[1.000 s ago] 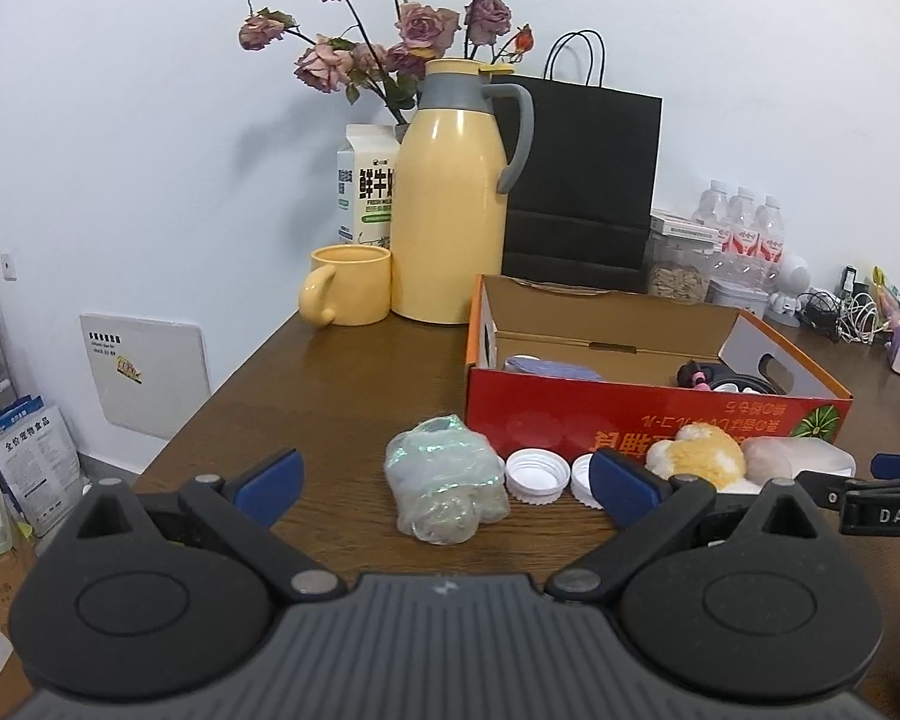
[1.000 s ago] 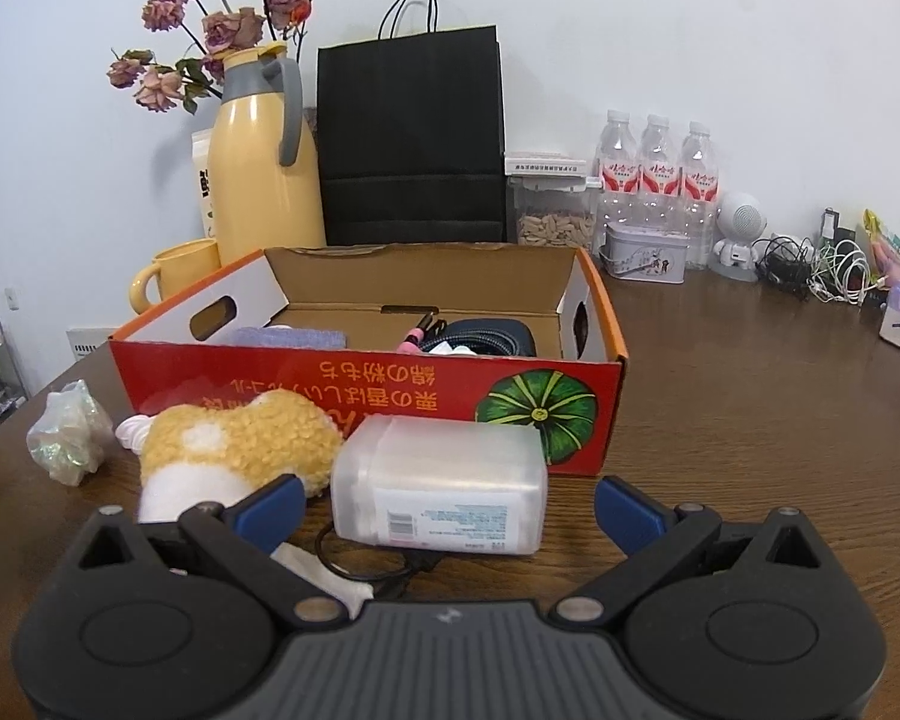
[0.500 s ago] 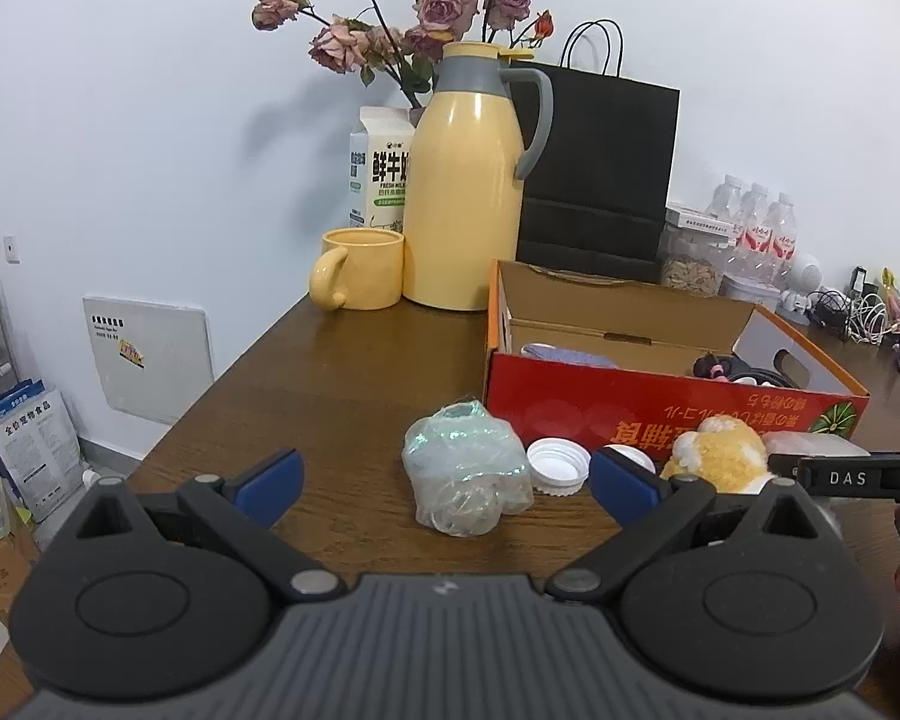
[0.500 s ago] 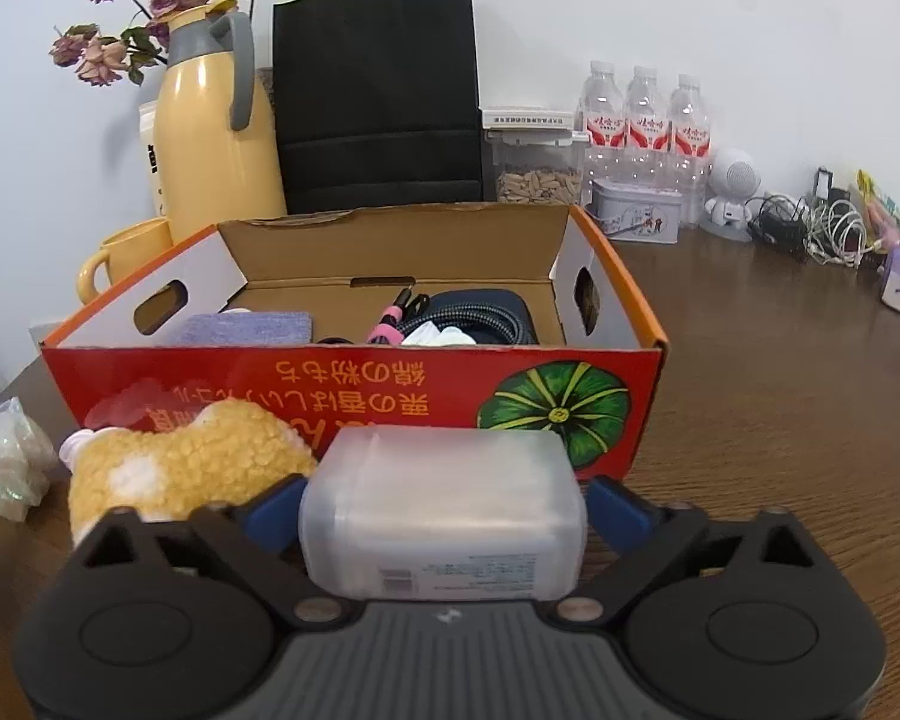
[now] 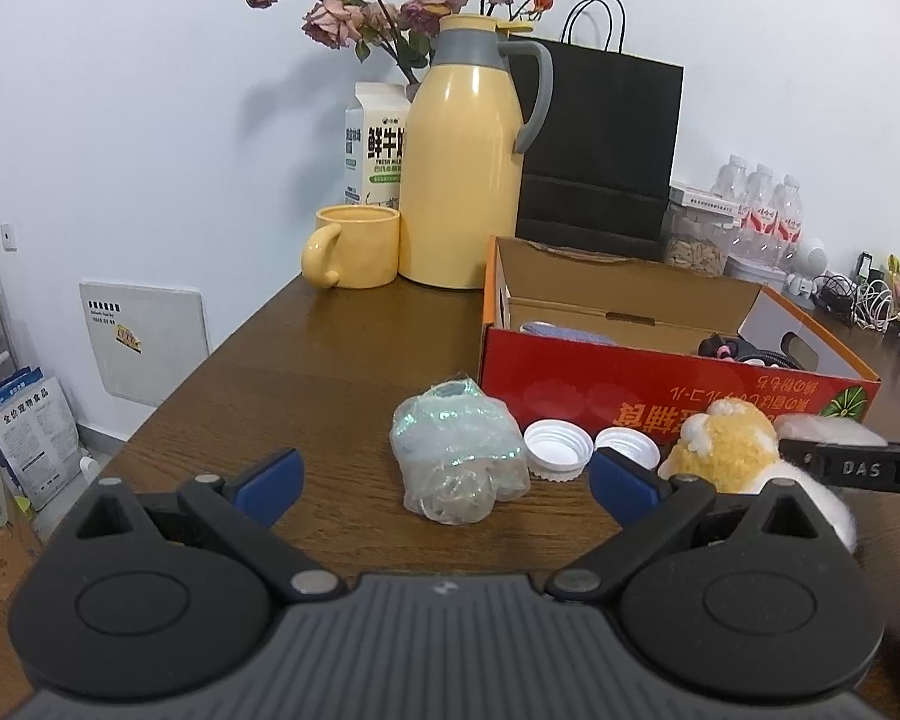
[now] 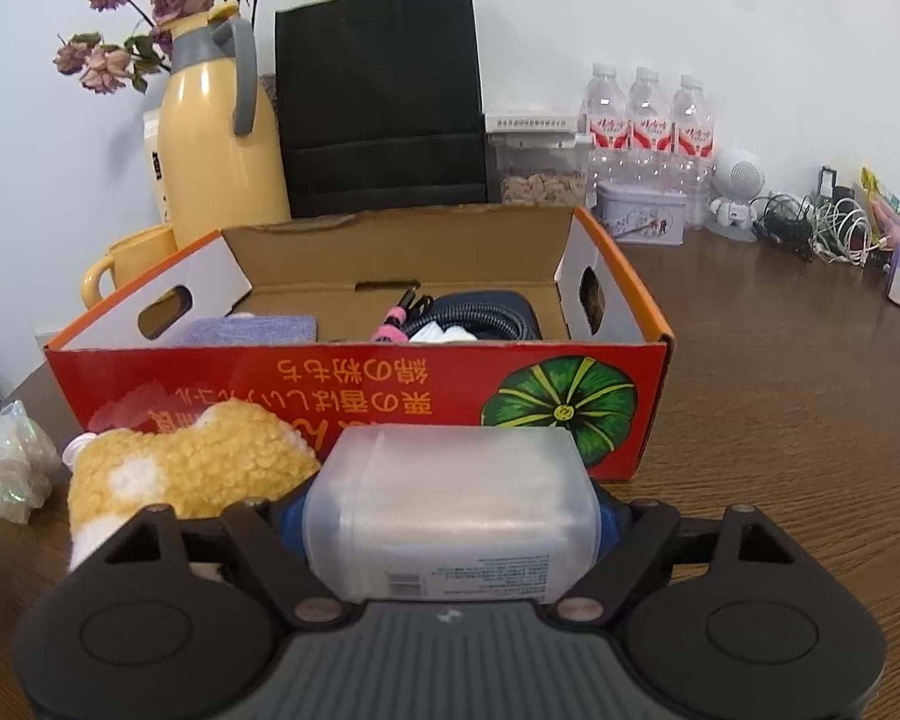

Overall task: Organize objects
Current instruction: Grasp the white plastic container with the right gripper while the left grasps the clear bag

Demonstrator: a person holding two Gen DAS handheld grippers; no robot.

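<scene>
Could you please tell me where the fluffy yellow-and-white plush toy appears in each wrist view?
Left wrist view: the fluffy yellow-and-white plush toy sits lower right, before the red cardboard box.
Right wrist view: lower left, beside the translucent plastic container.
Shared landmark: the red cardboard box.

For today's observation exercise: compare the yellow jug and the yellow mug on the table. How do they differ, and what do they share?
The yellow jug is far taller than the yellow mug. The jug narrows to a grey collar and lid, while the mug is open-topped and straight-sided. The jug's handle is grey and faces right in the left wrist view; the mug's is yellow and faces left. Both are pale yellow, stand upright and sit side by side near the wall.
</scene>
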